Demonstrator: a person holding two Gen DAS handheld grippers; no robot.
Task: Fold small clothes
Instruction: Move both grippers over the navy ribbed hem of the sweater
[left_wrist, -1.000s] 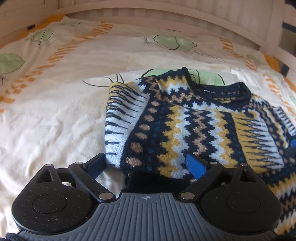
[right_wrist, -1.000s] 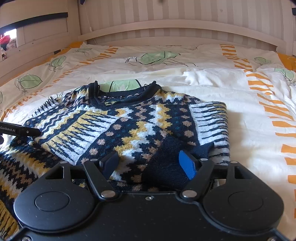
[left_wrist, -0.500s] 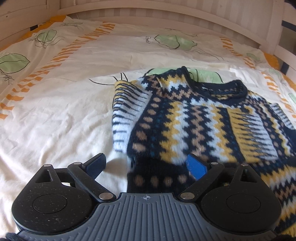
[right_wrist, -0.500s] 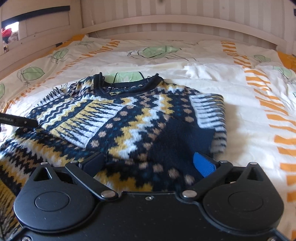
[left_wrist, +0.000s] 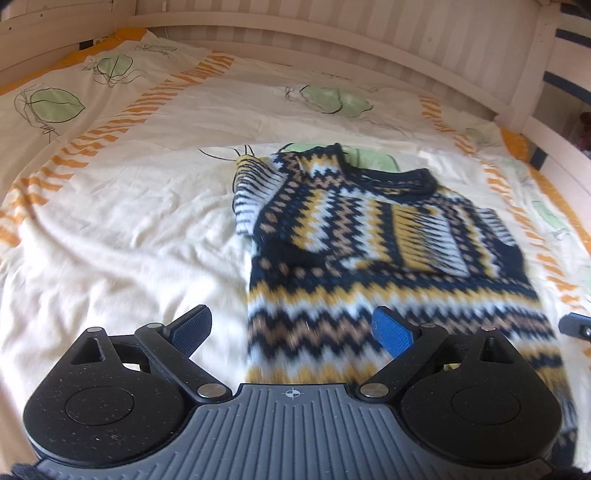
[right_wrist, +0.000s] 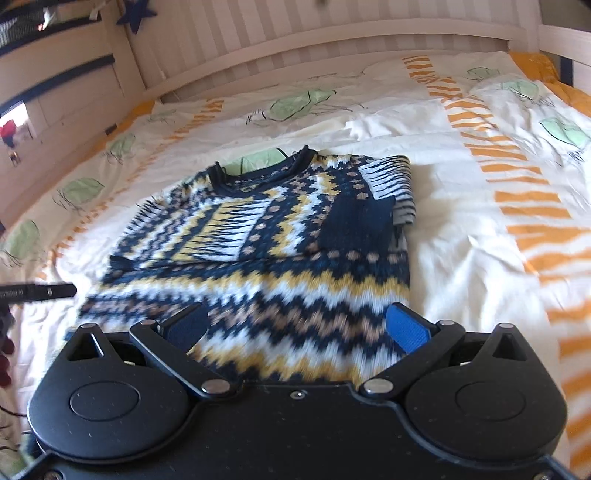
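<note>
While both grippers gape, sweater (left_wrist: 373, 258) flat

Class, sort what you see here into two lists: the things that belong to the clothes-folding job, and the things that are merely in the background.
Belongs to the job:
- patterned sweater, sleeves folded in over its front
- left gripper, open, holding nothing
- right gripper, open, holding nothing

Just in the background:
- leaf-print bedsheet under the sweater
- white bed rail
- blue star hanging at upper left
</note>
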